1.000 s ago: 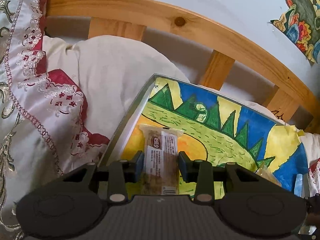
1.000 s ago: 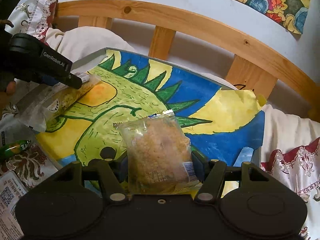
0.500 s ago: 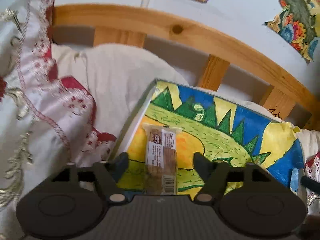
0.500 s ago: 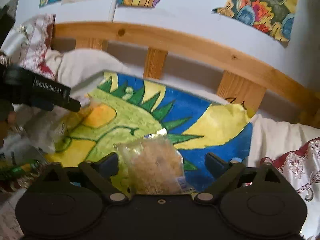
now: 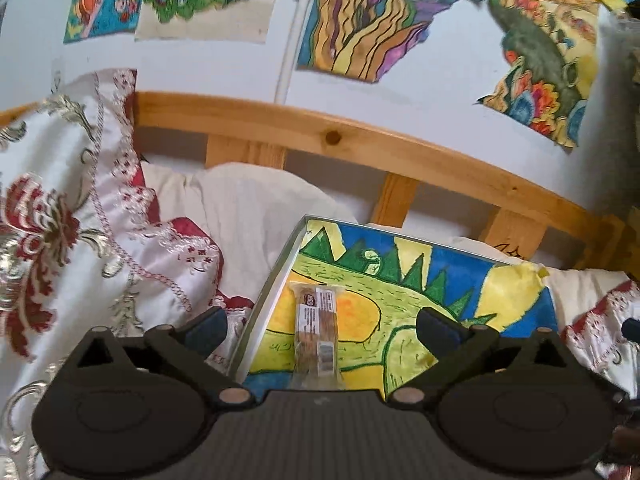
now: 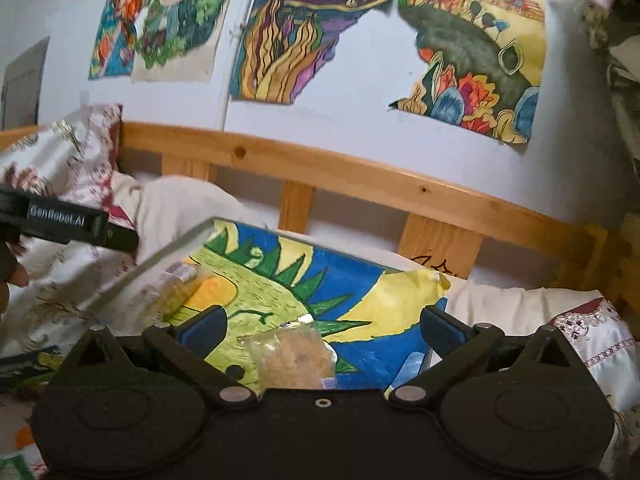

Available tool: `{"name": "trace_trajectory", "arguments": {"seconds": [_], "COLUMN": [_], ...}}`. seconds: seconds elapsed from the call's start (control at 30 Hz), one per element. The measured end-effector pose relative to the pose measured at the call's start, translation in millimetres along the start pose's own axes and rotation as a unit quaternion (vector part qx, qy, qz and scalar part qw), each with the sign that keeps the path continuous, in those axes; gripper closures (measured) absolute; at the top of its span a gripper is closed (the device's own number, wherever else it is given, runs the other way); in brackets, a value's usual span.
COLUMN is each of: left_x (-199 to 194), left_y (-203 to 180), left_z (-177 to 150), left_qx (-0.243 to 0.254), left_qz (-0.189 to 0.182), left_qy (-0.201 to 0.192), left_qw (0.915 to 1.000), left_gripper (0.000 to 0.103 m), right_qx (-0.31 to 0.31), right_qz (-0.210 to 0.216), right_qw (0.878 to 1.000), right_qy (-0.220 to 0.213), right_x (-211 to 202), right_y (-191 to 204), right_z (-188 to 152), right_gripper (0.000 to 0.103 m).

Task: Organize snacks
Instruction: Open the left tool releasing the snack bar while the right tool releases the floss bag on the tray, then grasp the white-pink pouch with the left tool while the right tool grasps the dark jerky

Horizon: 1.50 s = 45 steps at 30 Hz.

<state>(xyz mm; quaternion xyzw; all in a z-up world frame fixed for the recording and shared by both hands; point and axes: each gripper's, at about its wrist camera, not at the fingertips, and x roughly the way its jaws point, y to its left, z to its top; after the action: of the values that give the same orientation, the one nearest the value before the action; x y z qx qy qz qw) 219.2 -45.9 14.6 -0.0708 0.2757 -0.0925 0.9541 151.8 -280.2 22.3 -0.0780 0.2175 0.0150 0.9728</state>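
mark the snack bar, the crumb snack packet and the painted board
snack bar [image 5: 316, 330], left wrist view, middle of wrapper.
crumb snack packet [image 6: 294, 356], right wrist view, middle of clear bag.
painted board [image 6: 352, 280], right wrist view, blue painted area.

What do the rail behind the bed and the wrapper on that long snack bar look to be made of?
The rail looks like pale varnished pine: knots and grain show. The snack bar wrapper seems clear glossy plastic film: the bar shows through, with a printed label.
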Motion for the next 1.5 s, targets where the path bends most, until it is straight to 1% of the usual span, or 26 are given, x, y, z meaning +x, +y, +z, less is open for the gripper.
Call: {"name": "trace_trajectory", "arguments": {"seconds": [0.13,0.33,0.43,0.5,0.67,0.77,0.83,0.93,1.1,1.2,1.27,1.37,1.5], "left_x": [-25,-57,-71,-81,-102,-109,-111,-110,-100,-93,-87,-79,-70], "left_y": [0,1,0,0,0,1,1,1,-4,-8,-10,-16,-22], "left_z": [-7,-16,-21,-26,-39,-47,-54,-63,-73,-80,-86,-92,-99], "left_qx": [0.013,0.023,0.033,0.042,0.057,0.056,0.058,0.058,0.072,0.084,0.091,0.099,0.112], "left_qz": [-0.007,-0.012,-0.013,-0.01,-0.007,-0.008,-0.011,-0.02,-0.033,-0.037,-0.042,-0.049,-0.058], "left_qy": [-0.002,0.0,-0.002,-0.004,0.003,0.025,0.048,0.079,0.121,0.148,0.167,0.191,0.215], "left_qw": [0.9999,0.9997,0.9994,0.9991,0.9983,0.9981,0.9971,0.995,0.9895,0.9848,0.9808,0.9753,0.9683], "left_gripper": [0.001,0.001,0.001,0.001,0.001,0.001,0.001,0.001,0.001,0.001,0.001,0.001,0.001], "right_qx": [-0.008,-0.056,-0.079,-0.111,-0.19,-0.214,-0.23,-0.261,-0.29,-0.297,-0.294,-0.29,-0.261], "right_qz": [0.023,0.066,0.086,0.103,0.155,0.181,0.194,0.217,0.245,0.262,0.271,0.272,0.269], "right_qw": [1.0,0.996,0.993,0.988,0.969,0.96,0.953,0.939,0.92,0.91,0.907,0.905,0.911], "right_qy": [-0.004,-0.007,-0.005,-0.004,0.006,0.021,0.032,0.055,0.098,0.119,0.135,0.154,0.17], "right_x": [-28,-66,-78,-84,-97,-99,-100,-101,-95,-92,-88,-80,-73], "right_y": [-2,8,15,24,43,51,56,63,69,72,73,74,69], "right_z": [-1,-7,-12,-15,-24,-29,-33,-42,-56,-62,-66,-71,-70], "right_gripper": [0.001,0.001,0.001,0.001,0.001,0.001,0.001,0.001,0.001,0.001,0.001,0.001,0.001]}}
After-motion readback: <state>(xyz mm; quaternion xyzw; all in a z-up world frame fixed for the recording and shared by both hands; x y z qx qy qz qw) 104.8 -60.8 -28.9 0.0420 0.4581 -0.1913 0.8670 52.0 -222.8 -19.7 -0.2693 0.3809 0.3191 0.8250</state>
